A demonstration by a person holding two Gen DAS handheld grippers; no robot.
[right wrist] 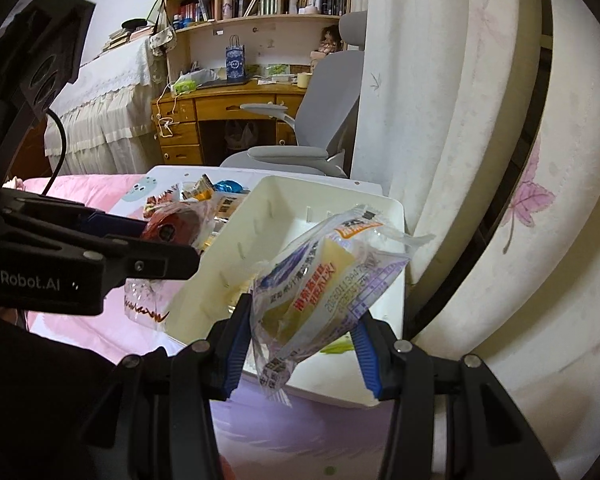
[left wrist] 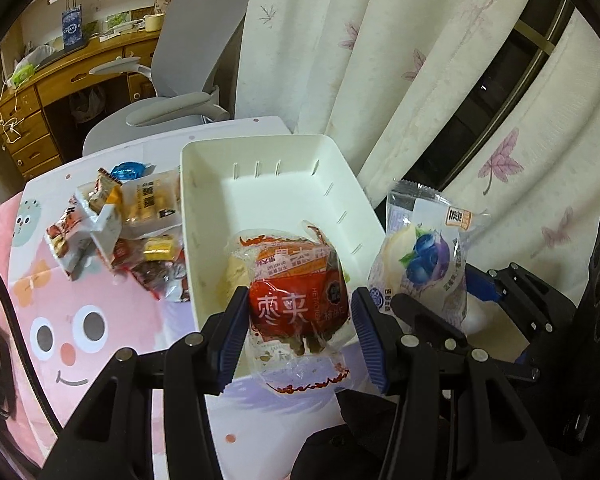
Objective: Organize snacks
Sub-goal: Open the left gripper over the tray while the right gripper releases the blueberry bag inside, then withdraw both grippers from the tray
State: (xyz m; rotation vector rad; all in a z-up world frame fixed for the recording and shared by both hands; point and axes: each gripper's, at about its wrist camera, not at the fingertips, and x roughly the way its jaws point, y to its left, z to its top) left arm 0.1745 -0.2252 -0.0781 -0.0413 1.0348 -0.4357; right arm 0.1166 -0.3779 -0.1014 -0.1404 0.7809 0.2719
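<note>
Carrying two wrapped snacks at once, I hold both above the near end of the white plastic bin (left wrist: 260, 184), which sits on a small white bench (left wrist: 148, 148) laid over a pink cartoon-print bedspread (left wrist: 72, 320). My left hand-held gripper (left wrist: 300, 328) is clamped on a red date-and-walnut snack packet (left wrist: 292, 300), its blue ribbed pads (left wrist: 232, 336) pressing the crinkled clear film at either flank. My right hand-held gripper (right wrist: 300, 336) is clamped on a blueberry cake packet (right wrist: 324, 276), tilted, with its sawtooth seal pointing up and away.

Both packets look light and soft to me: thin, glossy film puffed around a yielding filling, likely to slip or crush if squeezed harder. I judge the best hold to be across the padded middle, as now, rather than on the flimsy sealed ends, which would fold and let the load swing.

The bin is a rigid rounded rectangle with slotted walls; something pale yellow lies in its near end, though I cannot tell what. Beside it, on the bench, a loose pile of small wrappers (left wrist: 116, 232) in orange, red, gold and blue awaits sorting. Cream curtains with mauve leaf prints (left wrist: 380, 60) hang just behind the bin, and a grey office chair (left wrist: 188, 64) stands beyond the bench.
</note>
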